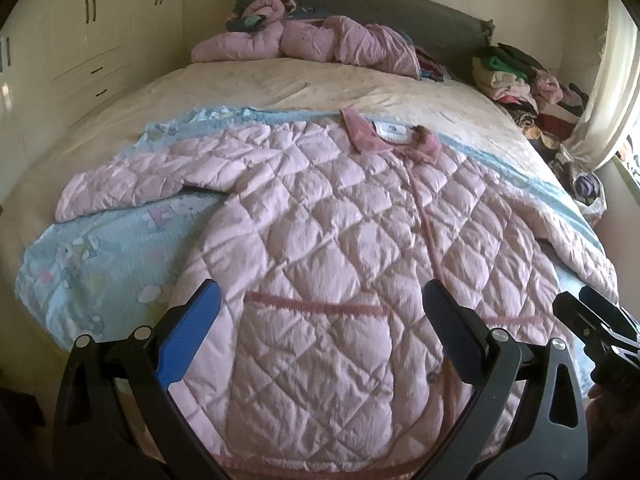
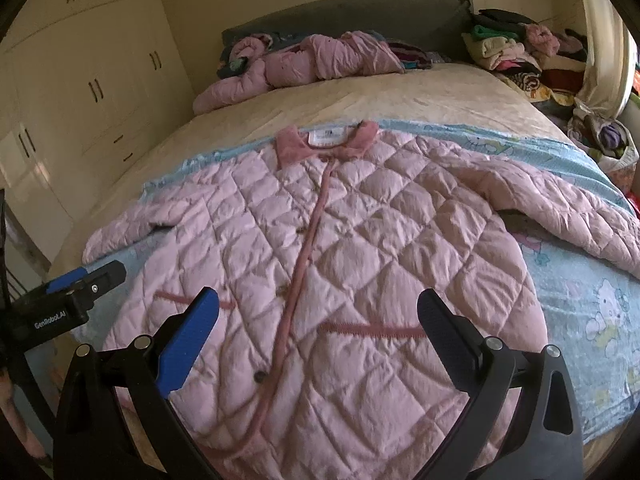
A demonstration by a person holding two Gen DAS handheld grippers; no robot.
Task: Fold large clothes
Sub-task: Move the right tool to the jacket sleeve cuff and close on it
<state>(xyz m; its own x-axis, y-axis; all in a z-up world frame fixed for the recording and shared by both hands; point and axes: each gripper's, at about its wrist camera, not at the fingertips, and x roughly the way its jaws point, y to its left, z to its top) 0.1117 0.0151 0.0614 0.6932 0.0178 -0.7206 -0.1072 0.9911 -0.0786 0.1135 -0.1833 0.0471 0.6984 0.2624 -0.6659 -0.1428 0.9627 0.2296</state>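
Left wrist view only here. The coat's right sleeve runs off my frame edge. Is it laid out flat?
Observer: Yes, the right sleeve lies spread to the side across the blue blanket, unfolded.
Operator: Right gripper state? I only see its tips.
Observer: The right gripper is open, above the quilted coat near the right pocket trim, holding nothing.
Operator: Anything printed on the blanket that side?
Observer: A white cartoon cat beside the hem.

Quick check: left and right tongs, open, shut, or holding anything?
Left tongs: open, empty, above the pink quilted jacket.
Right tongs: open, empty, above the same jacket.
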